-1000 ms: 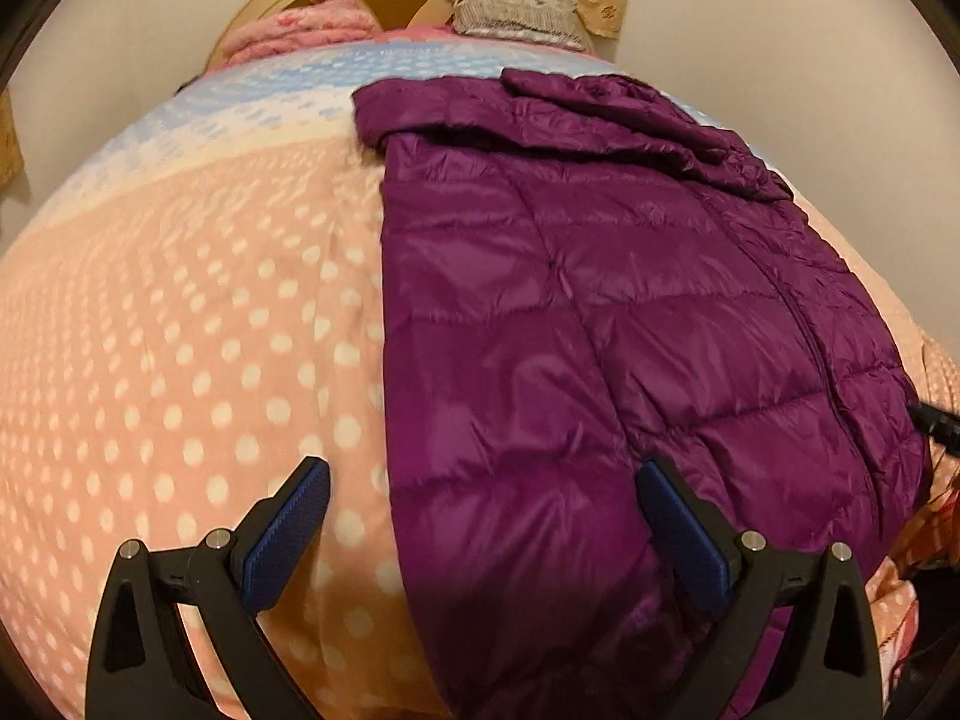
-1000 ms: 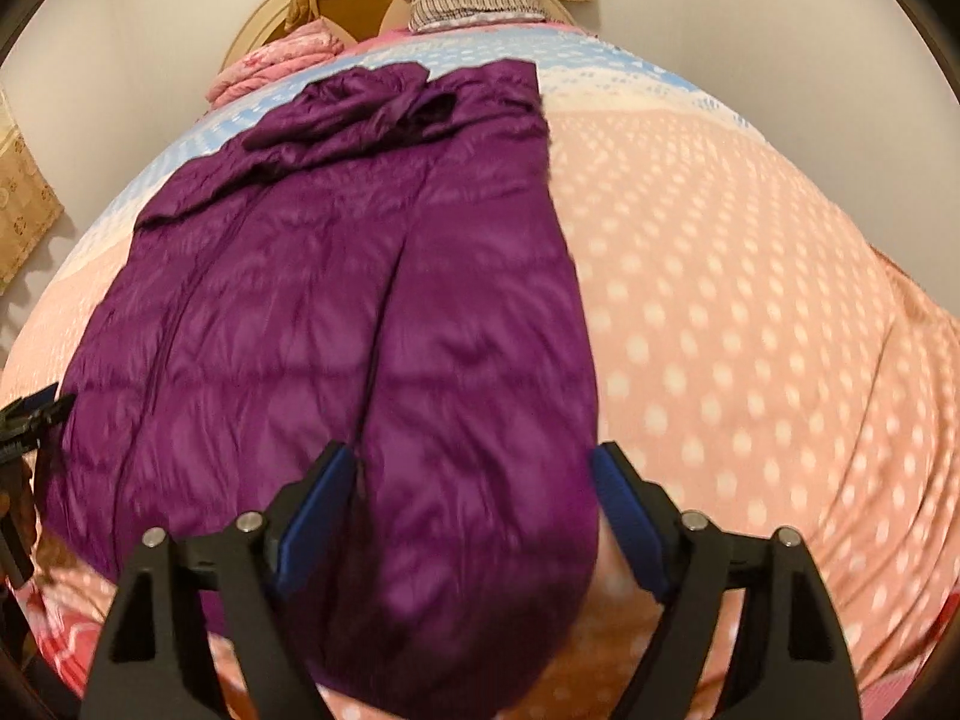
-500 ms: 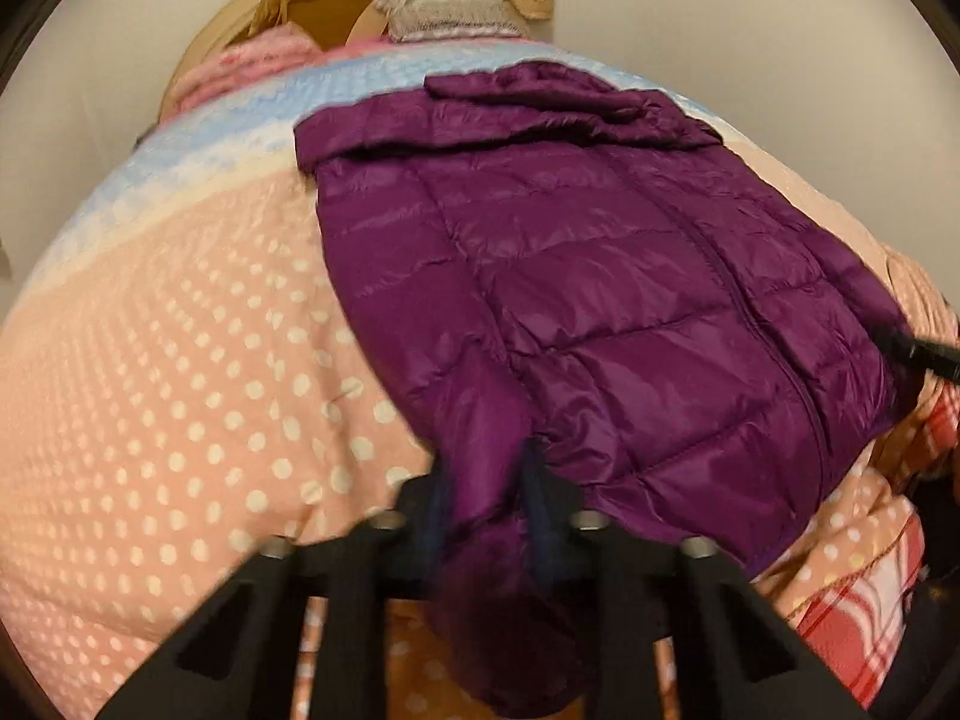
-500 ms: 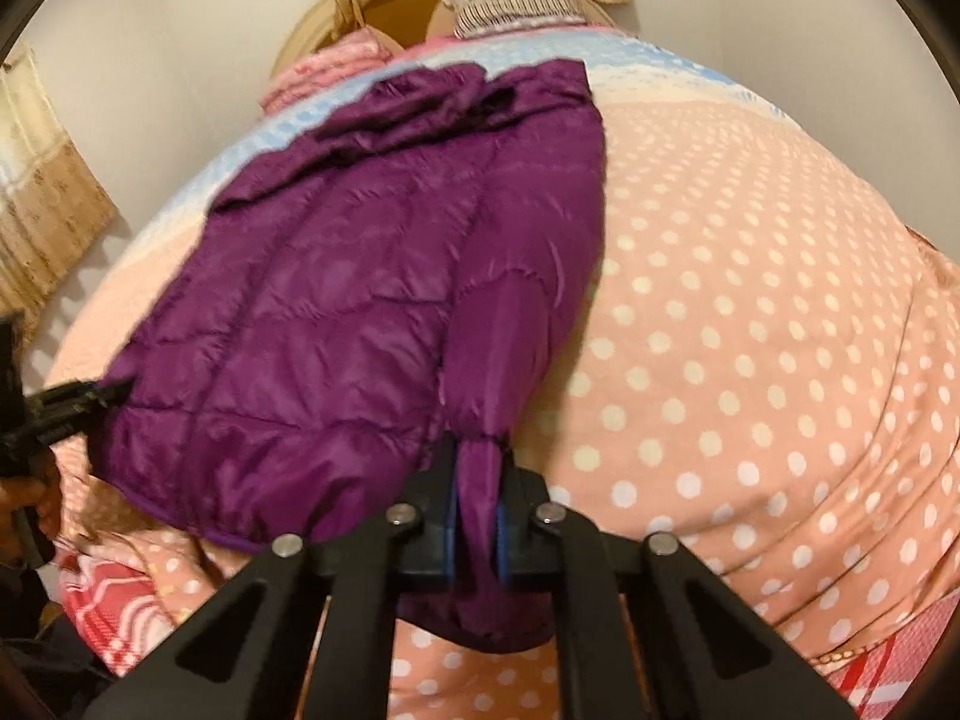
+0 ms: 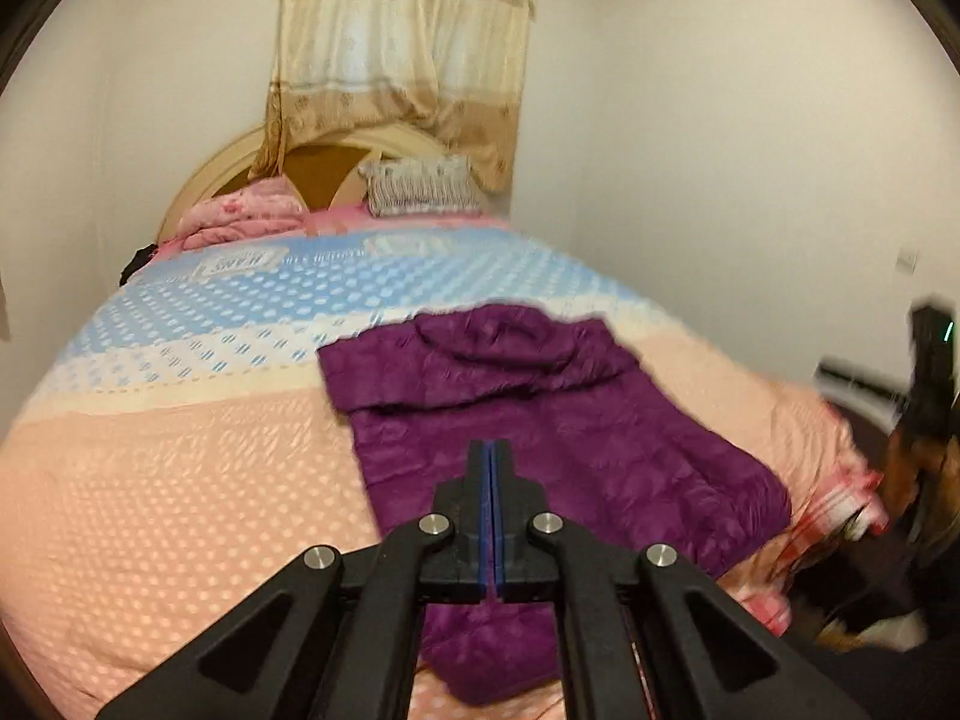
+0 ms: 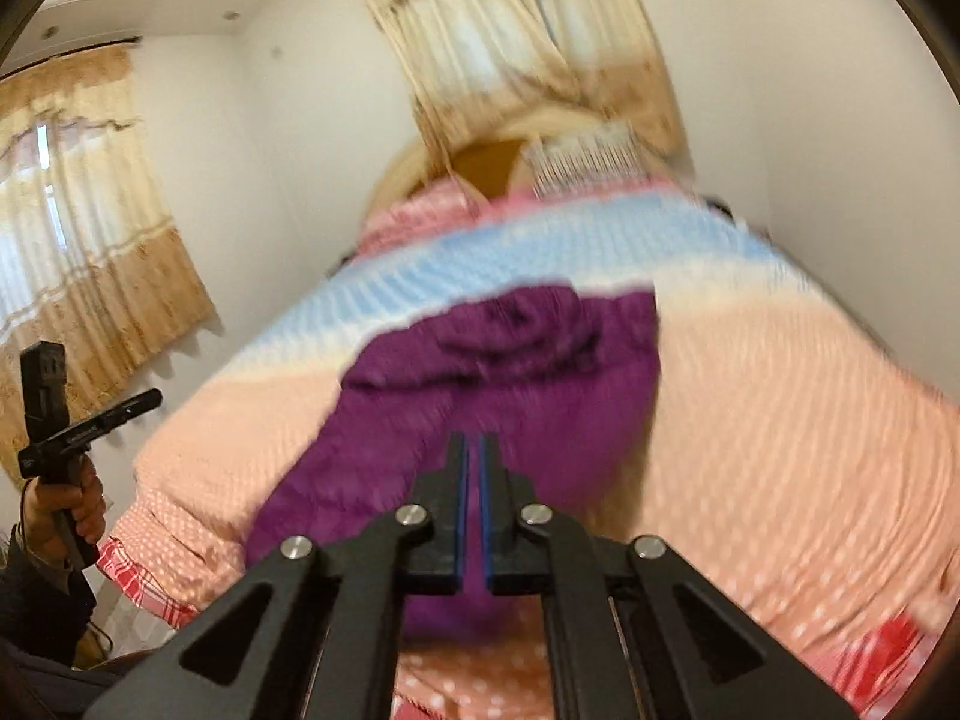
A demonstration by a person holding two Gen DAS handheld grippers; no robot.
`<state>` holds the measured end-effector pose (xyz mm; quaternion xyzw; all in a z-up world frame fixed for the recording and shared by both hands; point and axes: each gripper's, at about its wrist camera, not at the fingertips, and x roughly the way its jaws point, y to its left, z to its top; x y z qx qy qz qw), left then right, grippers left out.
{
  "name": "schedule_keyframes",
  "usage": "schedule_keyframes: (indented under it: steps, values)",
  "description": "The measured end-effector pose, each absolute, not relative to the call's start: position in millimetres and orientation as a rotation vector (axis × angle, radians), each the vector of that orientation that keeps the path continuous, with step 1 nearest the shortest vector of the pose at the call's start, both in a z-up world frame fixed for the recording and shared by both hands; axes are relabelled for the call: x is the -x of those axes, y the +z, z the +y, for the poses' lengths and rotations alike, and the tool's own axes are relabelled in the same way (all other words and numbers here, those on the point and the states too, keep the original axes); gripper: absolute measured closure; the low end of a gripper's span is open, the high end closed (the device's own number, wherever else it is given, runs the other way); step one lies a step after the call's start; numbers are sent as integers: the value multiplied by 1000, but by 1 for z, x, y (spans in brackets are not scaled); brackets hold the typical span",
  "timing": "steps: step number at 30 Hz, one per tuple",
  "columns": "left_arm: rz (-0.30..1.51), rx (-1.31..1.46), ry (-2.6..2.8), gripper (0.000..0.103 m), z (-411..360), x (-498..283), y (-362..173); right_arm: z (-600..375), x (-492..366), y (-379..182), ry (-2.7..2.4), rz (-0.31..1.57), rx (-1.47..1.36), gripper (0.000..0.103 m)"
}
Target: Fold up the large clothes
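Note:
A purple puffer jacket [image 5: 540, 420] lies on a bed with a polka-dot quilt [image 5: 180, 480], hood toward the headboard. My left gripper [image 5: 491, 450] is shut, its blue pads pressed together with no cloth visible between them, raised above the jacket's near hem. In the right wrist view the jacket [image 6: 510, 390] is blurred. My right gripper [image 6: 473, 444] is nearly closed with a thin gap; purple shows through the gap, and whether it holds cloth cannot be told.
Pillows [image 5: 420, 186] and a folded pink blanket [image 5: 240, 219] sit by the curved headboard. Curtains [image 5: 402, 60] hang behind. The other hand-held gripper shows at the right edge [image 5: 924, 372] and at the left edge [image 6: 60, 420]. White walls flank the bed.
Both grippers, shut on the jacket's lower corners half a second ago, have lifted and pulled back from the bed. The jacket now lies farther away and flatter.

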<state>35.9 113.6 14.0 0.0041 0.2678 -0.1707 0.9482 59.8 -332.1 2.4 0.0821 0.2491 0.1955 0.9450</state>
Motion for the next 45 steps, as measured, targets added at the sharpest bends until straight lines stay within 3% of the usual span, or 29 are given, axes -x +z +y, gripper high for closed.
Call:
schedule_keyframes:
  steps: [2,4,5,6,7,9,10,12,13,16,22,29,30,31,32,33,35,40,45]
  values:
    - [566,-83,-234,103,109,-48,-7,-330,-67,9,362,510,-137,97]
    - [659,-71,-205,102,110,-66,-37,-329,-79,2,330,542,-130,87]
    - [689,-56,-192,102,111,-72,-51,-326,-86,-7,283,564,-100,57]
    - [710,-61,-166,101,110,-77,-65,-323,-90,-18,255,588,-76,15]
    - [723,-87,-114,101,109,-82,-80,-325,-91,-25,250,596,-76,5]
    - [778,-63,-113,97,107,-85,-100,-323,-94,-46,239,618,-70,6]
    - [807,-50,-115,90,106,-88,-111,-323,-95,-55,223,641,-57,6]
    - [816,-57,-121,40,99,-86,-121,-324,-96,-78,206,701,-57,7]
    - [830,-54,-134,2,97,-86,-126,-327,-96,-89,215,733,-79,7]
    - [828,-60,-129,1,92,-85,-132,-331,-95,-115,217,798,-100,8]
    - [886,-6,-156,1,86,-76,-135,-337,-88,-137,234,886,-168,8]
    - [1010,54,-262,3,68,-74,-165,-331,-95,-161,312,988,-235,26]
    - [1017,60,-273,6,65,-76,-168,-330,-96,-166,324,1004,-254,33]
    - [1020,58,-299,32,61,-76,-170,-329,-98,-170,331,1015,-262,39]
    - [1025,10,-311,66,54,-76,-169,-326,-99,-173,340,1023,-259,60]
    - [1013,-53,-287,79,49,-74,-167,-324,-99,-174,346,1025,-247,89]
    - [967,-84,-297,95,47,-66,-154,-323,-95,-166,355,1000,-227,93]
    - [814,-43,-395,103,54,-35,-81,-329,-75,-117,418,873,-242,96]
    - [588,32,-455,103,73,-5,2,-341,-48,-42,495,665,-304,100]
